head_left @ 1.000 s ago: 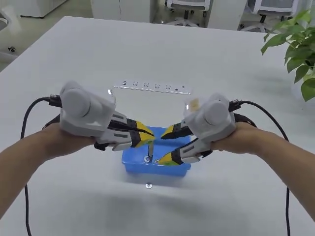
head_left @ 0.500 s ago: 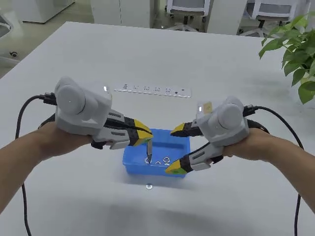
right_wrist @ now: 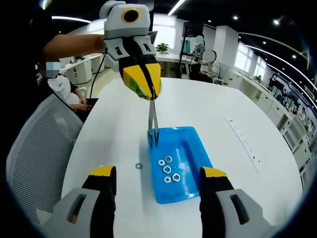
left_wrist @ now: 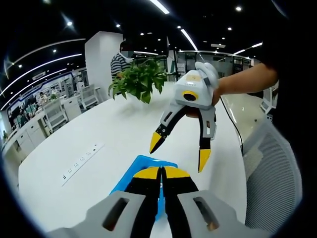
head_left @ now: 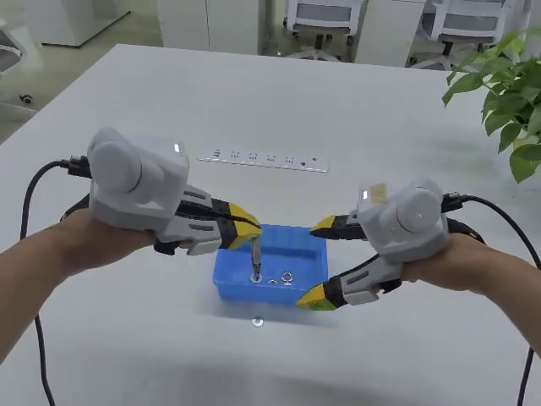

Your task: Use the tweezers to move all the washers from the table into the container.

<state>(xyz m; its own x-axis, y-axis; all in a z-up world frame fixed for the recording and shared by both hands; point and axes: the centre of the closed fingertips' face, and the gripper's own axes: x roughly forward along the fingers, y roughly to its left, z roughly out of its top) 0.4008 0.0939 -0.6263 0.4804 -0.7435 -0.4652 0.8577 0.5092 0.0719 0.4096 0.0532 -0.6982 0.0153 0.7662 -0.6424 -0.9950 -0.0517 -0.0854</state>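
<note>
Now we hold the left claw (head_left: 250,228) shut on the tweezers (head_left: 256,260), whose tips hang below it inside the blue container (head_left: 226,286), likely to release over the washers (right_wrist: 167,169) lying there. Our right claw (left_wrist: 178,155) gapes wide and empty alongside, apparently out of the way. A stray washer (head_left: 257,321) lies on the tabletop (head_left: 380,364) below both claws, outside the container.

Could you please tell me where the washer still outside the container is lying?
In the head view the washer lies on the table just outside the near wall of the blue container, in line with the tweezers.
</note>
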